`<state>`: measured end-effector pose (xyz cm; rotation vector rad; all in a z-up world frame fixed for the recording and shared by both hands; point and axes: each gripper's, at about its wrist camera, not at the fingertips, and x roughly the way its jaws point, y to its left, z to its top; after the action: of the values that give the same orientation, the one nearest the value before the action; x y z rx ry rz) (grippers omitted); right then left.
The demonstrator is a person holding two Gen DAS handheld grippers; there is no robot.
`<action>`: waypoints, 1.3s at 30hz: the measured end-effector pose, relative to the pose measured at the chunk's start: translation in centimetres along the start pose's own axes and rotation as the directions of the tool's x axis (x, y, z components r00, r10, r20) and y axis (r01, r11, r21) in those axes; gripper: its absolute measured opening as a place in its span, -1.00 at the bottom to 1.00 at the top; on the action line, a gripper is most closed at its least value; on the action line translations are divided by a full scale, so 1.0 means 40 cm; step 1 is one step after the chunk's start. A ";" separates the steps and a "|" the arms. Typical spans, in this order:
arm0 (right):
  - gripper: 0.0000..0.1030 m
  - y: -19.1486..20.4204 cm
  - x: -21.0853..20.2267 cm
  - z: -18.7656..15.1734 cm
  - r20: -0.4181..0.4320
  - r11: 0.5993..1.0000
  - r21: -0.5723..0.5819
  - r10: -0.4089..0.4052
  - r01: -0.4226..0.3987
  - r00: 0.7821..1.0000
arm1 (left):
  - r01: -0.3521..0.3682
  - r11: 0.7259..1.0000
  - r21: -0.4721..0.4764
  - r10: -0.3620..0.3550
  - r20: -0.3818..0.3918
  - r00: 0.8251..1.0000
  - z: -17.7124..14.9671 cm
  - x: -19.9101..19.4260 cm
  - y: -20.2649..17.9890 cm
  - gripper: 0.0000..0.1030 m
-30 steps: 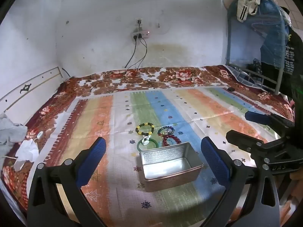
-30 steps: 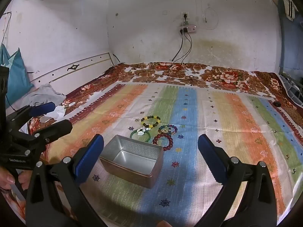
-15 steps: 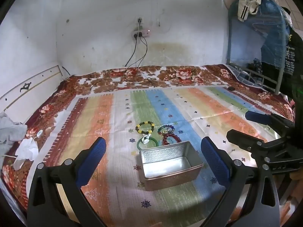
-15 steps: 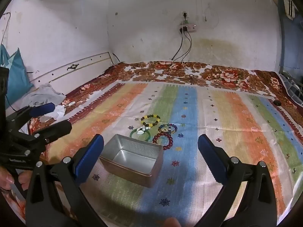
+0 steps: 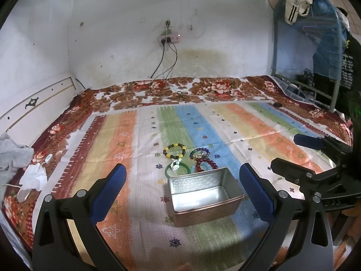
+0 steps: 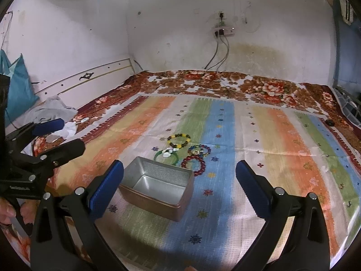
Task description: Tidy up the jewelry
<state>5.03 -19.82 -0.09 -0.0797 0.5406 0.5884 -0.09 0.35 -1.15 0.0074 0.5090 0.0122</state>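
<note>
Left wrist view: my left tongs (image 5: 182,192) are spread wide and hold nothing, hovering over the bed (image 5: 259,135). An open tin (image 5: 204,195) sits on the striped sheet between the blue pads. Just beyond its far rim lie four bracelets: a green one (image 5: 168,169), a yellow-black one (image 5: 174,150), a red one (image 5: 206,163) and a multicolour one (image 5: 199,153), bunched together. Right wrist view: my right tongs (image 6: 179,187) are also wide open and empty; the tin (image 6: 158,186) lies near their left pad.
</note>
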 end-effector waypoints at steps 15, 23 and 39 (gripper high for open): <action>0.91 -0.008 -0.002 -0.009 0.011 1.000 0.009 -0.004 0.004 1.000 | -0.011 1.000 0.012 0.011 -0.016 1.000 0.006 0.002 -0.009 0.89; 0.91 -0.015 0.004 -0.004 -0.001 1.000 0.027 -0.015 0.015 1.000 | -0.008 1.000 0.005 0.008 -0.024 1.000 0.006 0.005 -0.012 0.89; 0.91 -0.029 0.077 0.016 -0.073 0.997 0.035 -0.067 0.070 0.995 | -0.008 0.999 -0.046 0.003 -0.097 0.995 0.045 0.083 0.020 0.89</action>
<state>8.11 -19.11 -1.18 -0.0835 0.6159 0.5095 3.67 1.19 -1.20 -0.0368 0.6060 0.0299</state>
